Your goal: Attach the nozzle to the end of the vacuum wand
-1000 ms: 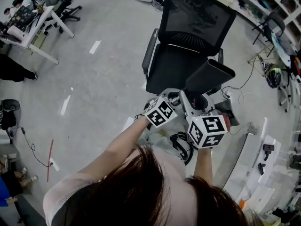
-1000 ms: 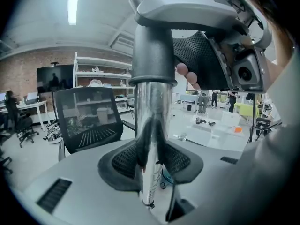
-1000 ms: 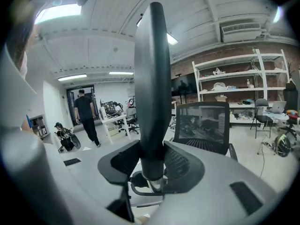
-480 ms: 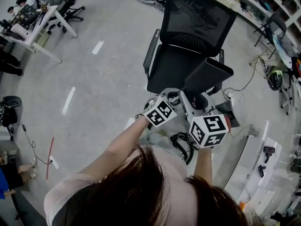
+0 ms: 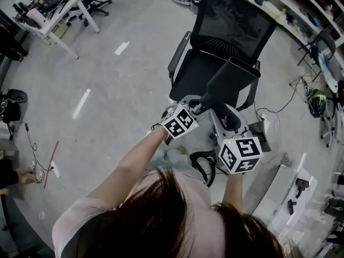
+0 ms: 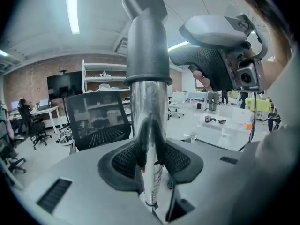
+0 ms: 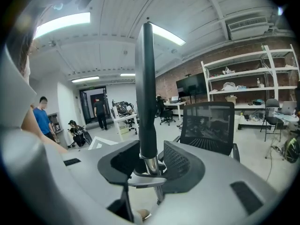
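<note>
The dark grey nozzle [image 5: 232, 79] stands up over the chair seat, its neck [image 6: 147, 46] sitting over the top of the chrome wand [image 6: 149, 125]. My left gripper [image 5: 198, 105] is shut on the chrome tube just below the nozzle's collar, its jaws pressed against both sides [image 6: 150, 159]. My right gripper [image 5: 228, 123] holds the same assembly from the other side; in the right gripper view the nozzle [image 7: 146, 88] looks thin and dark, and the jaws [image 7: 148, 167] close on the chrome part under it. The wand's lower length is hidden.
A black mesh office chair [image 5: 228, 34] stands right behind the nozzle. A black cable loop [image 5: 201, 163] lies by the person's legs. White shelving [image 5: 301, 190] is at the right, a desk [image 5: 54, 15] far left. People [image 7: 43, 118] stand in the distance.
The nozzle has swung from leaning right to standing more upright and slightly left. My left gripper rose a little, my right dropped slightly. Both holds are unchanged.
</note>
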`<state>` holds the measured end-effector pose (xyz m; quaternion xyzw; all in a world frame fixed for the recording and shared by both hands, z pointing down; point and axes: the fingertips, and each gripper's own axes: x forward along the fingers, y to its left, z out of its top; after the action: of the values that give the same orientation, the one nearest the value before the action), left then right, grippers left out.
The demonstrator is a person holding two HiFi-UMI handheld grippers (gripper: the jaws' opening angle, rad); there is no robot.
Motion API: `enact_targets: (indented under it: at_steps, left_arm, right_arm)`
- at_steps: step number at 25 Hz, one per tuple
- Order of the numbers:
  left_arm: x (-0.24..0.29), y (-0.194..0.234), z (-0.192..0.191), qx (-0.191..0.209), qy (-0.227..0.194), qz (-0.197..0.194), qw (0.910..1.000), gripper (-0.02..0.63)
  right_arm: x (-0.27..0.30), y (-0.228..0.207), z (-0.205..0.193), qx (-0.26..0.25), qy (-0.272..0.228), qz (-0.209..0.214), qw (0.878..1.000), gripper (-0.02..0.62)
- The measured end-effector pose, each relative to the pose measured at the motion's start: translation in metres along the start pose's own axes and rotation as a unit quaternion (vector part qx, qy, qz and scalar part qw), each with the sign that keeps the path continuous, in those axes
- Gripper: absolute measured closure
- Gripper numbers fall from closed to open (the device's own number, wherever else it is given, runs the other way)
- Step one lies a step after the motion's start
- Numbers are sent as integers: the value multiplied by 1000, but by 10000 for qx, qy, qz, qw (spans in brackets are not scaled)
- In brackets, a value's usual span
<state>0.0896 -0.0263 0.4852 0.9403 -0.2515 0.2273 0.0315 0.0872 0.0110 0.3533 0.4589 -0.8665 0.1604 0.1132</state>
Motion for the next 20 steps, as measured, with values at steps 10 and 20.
enact_targets:
  at_steps: [10,20]
  left_arm:
    - [-15,-14,-3,118,-12,21,9999,459]
    - [-59,-9,-13,111,-110,-184,9997,459]
  right_arm:
    - [-43,-2,-6,429,-523,-395,9969,420]
    - [-54,37,0,712,-938,-1320,9842,422]
